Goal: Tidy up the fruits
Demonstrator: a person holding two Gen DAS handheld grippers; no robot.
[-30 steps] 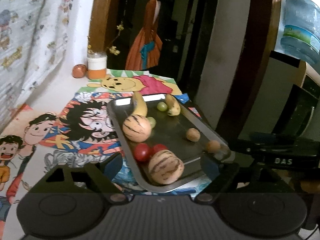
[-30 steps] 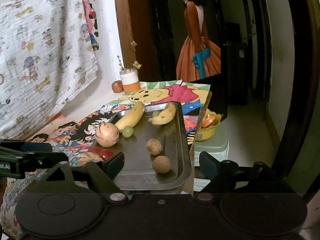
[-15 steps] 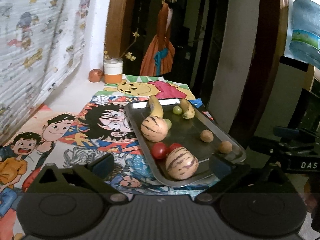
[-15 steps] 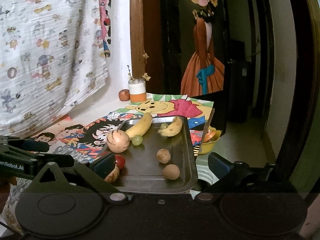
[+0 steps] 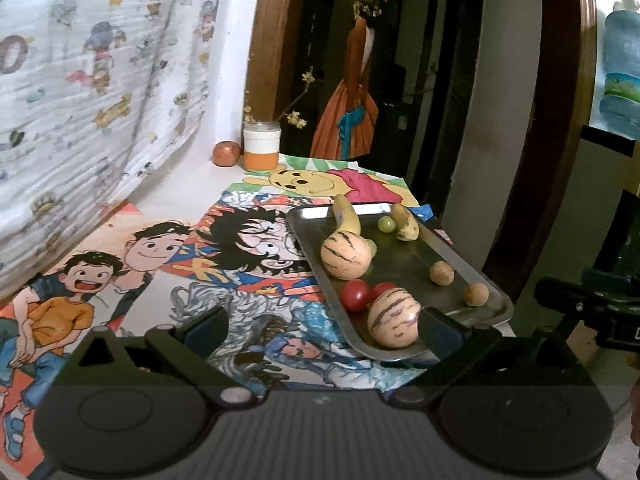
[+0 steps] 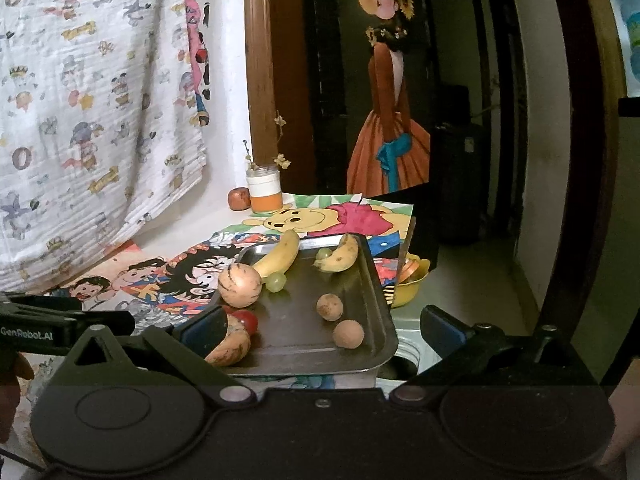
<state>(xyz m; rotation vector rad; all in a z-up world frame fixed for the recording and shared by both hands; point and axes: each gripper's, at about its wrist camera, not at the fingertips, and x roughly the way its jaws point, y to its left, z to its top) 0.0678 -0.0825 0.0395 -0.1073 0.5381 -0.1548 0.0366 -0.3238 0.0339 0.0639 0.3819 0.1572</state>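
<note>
The right gripper (image 6: pixel 320 330) hides part of a striped melon (image 6: pixel 230 346). Both grippers' fingers are spread, right widening, empty. Fruit sits on a metal tray (image 5: pixel 448 256) atop the cartoon-covered surface (image 5: pixel 160 256).

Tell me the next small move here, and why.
Probably ease the left gripper forward around the near striped melon on the metal tray. Both grippers are open and empty, its jaws already flank that fruit, and the right gripper faces bare tray.
</note>
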